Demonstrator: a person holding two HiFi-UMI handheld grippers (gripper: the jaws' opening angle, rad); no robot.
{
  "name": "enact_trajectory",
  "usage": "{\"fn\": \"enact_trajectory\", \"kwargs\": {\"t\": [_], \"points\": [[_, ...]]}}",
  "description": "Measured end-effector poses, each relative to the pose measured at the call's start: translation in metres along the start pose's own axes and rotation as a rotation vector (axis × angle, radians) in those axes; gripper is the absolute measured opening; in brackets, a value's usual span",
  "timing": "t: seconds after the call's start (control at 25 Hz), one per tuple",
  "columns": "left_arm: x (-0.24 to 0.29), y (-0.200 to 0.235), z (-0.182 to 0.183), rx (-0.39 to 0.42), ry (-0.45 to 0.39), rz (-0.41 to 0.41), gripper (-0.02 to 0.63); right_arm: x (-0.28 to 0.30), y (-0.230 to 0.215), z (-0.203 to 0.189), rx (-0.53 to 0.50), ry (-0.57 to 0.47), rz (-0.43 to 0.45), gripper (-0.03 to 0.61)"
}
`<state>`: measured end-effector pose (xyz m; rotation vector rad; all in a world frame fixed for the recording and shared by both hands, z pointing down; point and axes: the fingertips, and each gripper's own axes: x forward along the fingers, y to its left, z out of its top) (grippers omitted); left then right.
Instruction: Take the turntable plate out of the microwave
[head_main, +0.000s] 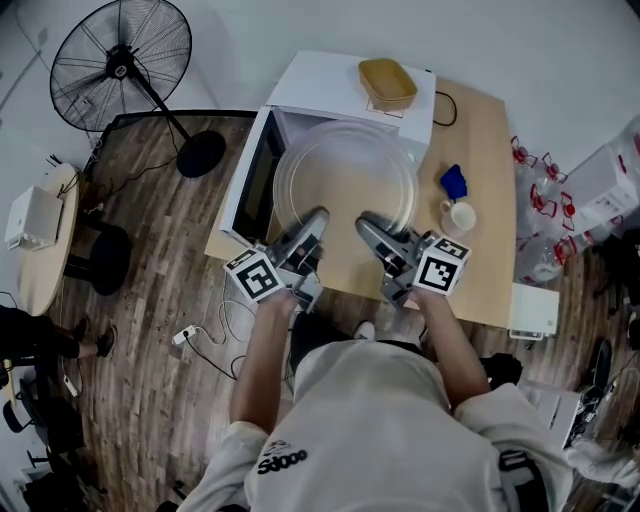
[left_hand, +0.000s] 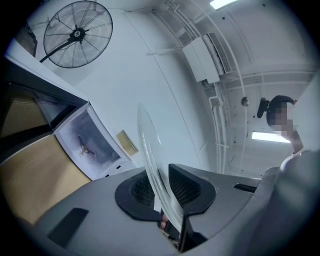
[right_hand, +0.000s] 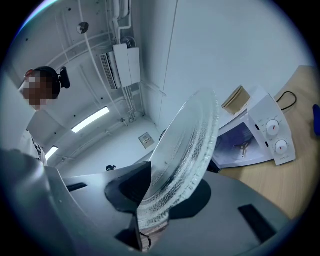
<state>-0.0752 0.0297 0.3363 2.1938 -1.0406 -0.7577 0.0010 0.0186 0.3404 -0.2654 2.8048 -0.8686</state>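
1. Two hand-held tongs share the load in the head view: the left gripper (head_main: 316, 218) and right gripper (head_main: 366, 226) each pinch the near rim of the glass turntable plate (head_main: 345, 175). It is lifted clear of the open microwave (head_main: 335, 85), above the wooden table (head_main: 485, 180).
2. Left gripper view: the jaws are clamped on the thin rim. Smooth glass could slide out if one hand pulls unevenly (and shatter).
3. Right gripper view: the jaws are closed on the ribbed rim, and the cavity behind is empty. A mug (head_main: 460, 216) sits on the table near the plate, and a fan (head_main: 122, 62) stands on the plank floor (head_main: 170, 250).
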Motion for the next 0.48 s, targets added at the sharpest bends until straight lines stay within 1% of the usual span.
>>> {"fn": "enact_trajectory", "kwargs": {"t": [0.48], "points": [[0.013, 0.006, -0.011, -0.022, 0.016, -0.004, 0.072, -0.010, -0.013, 0.001, 0.004, -0.001, -0.024, 0.087]]}}
